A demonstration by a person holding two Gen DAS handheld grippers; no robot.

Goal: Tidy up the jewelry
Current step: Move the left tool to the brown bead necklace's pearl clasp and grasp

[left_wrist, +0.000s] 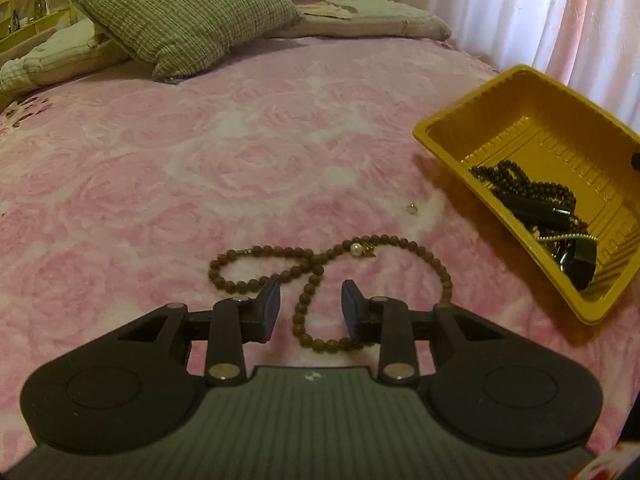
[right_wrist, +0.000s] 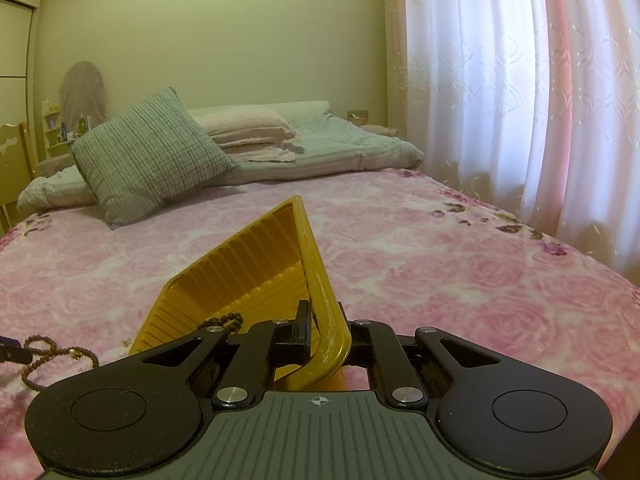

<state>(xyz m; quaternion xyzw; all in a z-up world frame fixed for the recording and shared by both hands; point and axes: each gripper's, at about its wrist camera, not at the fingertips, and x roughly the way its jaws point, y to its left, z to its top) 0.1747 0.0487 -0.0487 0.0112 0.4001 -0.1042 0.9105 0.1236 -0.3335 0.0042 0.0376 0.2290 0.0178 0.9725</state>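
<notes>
A: Two grippers on the bed, both low over the pink rose blanket. What is the left gripper doing?

B: Its jaws stand apart. A strand of the brown bead necklace runs between the pads, but neither pad presses on it. The necklace lies looped on the blanket, a white pearl and a small gold piece sitting on its far loop.

A: And the right gripper?

B: Clamped on the near rim of the yellow tray. One finger is inside the wall, the other outside. The tray sits tilted, its left side down toward the necklace.

A: Where is the tray relative to the necklace?

B: To the right of it, near but not touching. Inside, at the low near corner, a heap of dark beads, a silver chain and glossy black pieces.

A: Anything loose?

B: One tiny pale bead on the blanket, between necklace and tray. Far off, a green checked cushion leans on folded bedding; white curtains hang at the right.
</notes>
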